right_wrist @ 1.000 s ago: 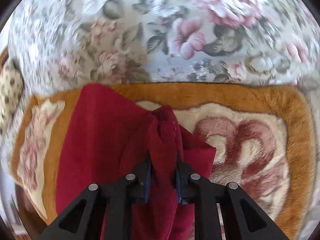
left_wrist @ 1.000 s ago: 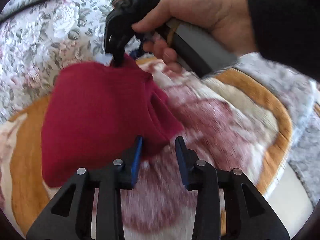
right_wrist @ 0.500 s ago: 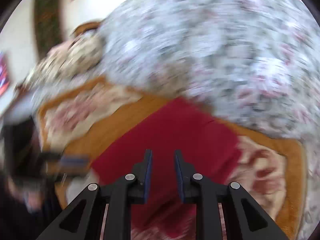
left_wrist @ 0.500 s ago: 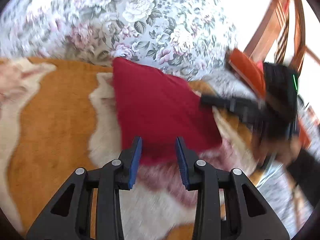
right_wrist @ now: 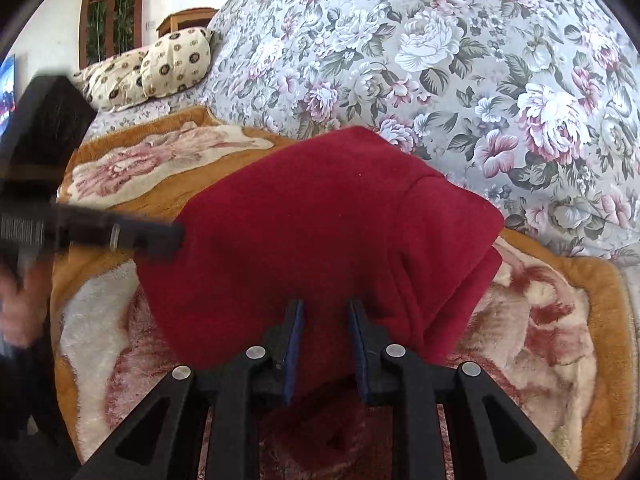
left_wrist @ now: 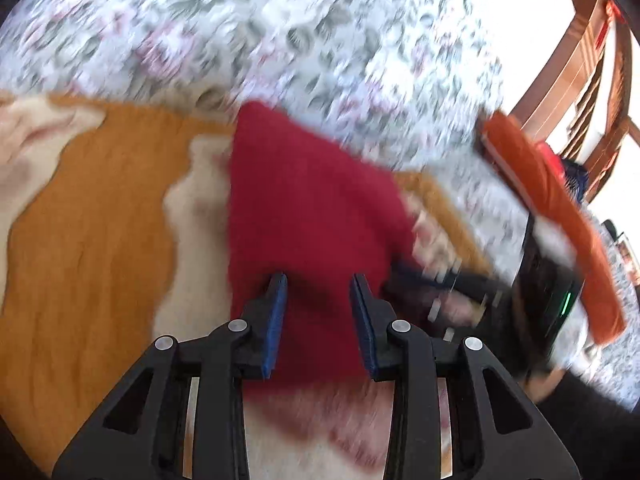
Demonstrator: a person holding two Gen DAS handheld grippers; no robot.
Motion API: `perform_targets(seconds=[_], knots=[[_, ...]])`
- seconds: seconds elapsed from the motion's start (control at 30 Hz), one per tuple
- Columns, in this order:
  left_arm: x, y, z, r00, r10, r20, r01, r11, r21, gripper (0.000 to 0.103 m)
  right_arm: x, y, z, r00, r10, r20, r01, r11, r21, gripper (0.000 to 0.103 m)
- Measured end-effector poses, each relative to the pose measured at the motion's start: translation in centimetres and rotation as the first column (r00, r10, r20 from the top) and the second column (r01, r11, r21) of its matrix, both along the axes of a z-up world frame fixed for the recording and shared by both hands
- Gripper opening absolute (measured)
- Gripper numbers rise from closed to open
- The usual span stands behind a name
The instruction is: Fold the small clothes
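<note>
While the red garment [right_wrist: 320,232] lies folded on the plush floral blanket [right_wrist: 560,320] before a flowered cushion [right_wrist: 480,60], left gripper [left_wrist: 318,280] jaws parted and empty above its near edge, right gripper [right_wrist: 324,306] jaws likewise released, gripping nothing.

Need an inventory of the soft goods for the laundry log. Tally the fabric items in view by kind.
Dark red fleece garment: 1
Orange and cream plush blanket: 1
Grey floral cushion: 1
Cream dotted pillows: 2
Total: 5
</note>
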State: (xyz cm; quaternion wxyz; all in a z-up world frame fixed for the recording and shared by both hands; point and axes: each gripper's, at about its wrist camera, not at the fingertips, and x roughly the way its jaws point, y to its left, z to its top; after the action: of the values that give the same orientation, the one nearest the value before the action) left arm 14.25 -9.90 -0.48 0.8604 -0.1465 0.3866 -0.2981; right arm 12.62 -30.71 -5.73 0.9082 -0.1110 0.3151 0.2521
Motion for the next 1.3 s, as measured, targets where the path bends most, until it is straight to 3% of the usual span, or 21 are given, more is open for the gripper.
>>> perform_targets(seconds=[0.07, 0.13, 0.17, 0.2, 0.33, 0.43, 0.53, 0.63, 0.83, 1.03, 1.13, 1.2, 1.3], knots=[[3.6, -1.5, 1.1, 1.000, 0.002, 0.003, -0.003, 1.000, 0.025, 0.032, -0.3, -0.1, 0.0, 1.000, 0.004, -0.002, -0.004, 1.000, 0.010, 0.020], [7.3, -2.5, 0.4, 0.998, 0.018, -0.064, -0.015, 0.999, 0.040, 0.031, -0.4, -0.1, 0.1, 1.000, 0.005, 0.001, -0.005, 1.000, 0.010, 0.020], [9.4, -2.9, -0.3, 0.992, 0.051, -0.112, -0.044, 0.997, 0.059, 0.027, -0.5, 0.0, 0.1, 1.000, 0.004, 0.002, -0.004, 1.000, 0.009, 0.020], [11.9, -3.4, -1.2, 0.981, 0.082, -0.173, -0.068, 0.994, 0.081, 0.026, -0.6, 0.0, 0.1, 1.000, 0.002, 0.006, -0.002, 1.000, 0.005, 0.020], [17.0, -4.1, -2.4, 0.940, 0.180, -0.290, -0.152, 0.981, 0.117, 0.026, -1.0, 0.3, 0.1, 1.000, -0.003, 0.024, 0.003, 1.000, -0.017, 0.020], [19.4, -4.8, -3.4, 0.929, 0.207, -0.307, -0.153, 0.970, 0.189, 0.026, -1.0, 0.3, 0.1, 1.000, -0.001, 0.024, 0.001, 1.000, -0.016, 0.020], [20.5, -4.9, -4.2, 0.939, 0.209, -0.274, -0.150, 0.964, 0.220, 0.026, -1.0, 0.3, 0.2, 1.000, 0.005, 0.021, -0.005, 1.000, -0.012, 0.020], [20.8, -4.3, -5.0, 0.938, 0.207, -0.277, -0.160, 0.970, 0.183, 0.026, -1.0, 0.2, 0.2, 1.000, 0.009, 0.014, -0.009, 1.000, -0.006, 0.020], [20.1, -4.1, -4.6, 0.945, 0.217, -0.243, -0.176, 0.967, 0.183, 0.026, -0.8, 0.0, 0.2, 1.000, 0.013, 0.006, -0.013, 1.000, 0.004, 0.021], [12.7, -3.3, -0.3, 0.982, 0.162, -0.094, -0.145, 0.975, 0.168, 0.026, -0.8, 0.0, 0.8, 1.000, 0.023, -0.020, -0.022, 1.000, 0.008, 0.023], [9.5, -2.8, -0.6, 0.991, 0.115, -0.071, -0.104, 0.984, 0.142, 0.026, 0.4, -0.7, 3.2, 0.992, 0.019, -0.122, -0.008, 0.996, 0.093, 0.023], [8.7, -2.6, -1.8, 0.993, 0.102, -0.066, -0.094, 0.989, 0.114, 0.027, 1.1, -1.5, 5.9, 0.998, -0.044, -0.050, 0.051, 0.987, 0.150, 0.023], [8.4, -2.0, -2.4, 0.992, 0.112, -0.050, -0.110, 0.993, 0.041, 0.027, 3.9, -1.4, 7.7, 0.991, -0.131, -0.026, 0.133, 0.984, 0.122, 0.023]])
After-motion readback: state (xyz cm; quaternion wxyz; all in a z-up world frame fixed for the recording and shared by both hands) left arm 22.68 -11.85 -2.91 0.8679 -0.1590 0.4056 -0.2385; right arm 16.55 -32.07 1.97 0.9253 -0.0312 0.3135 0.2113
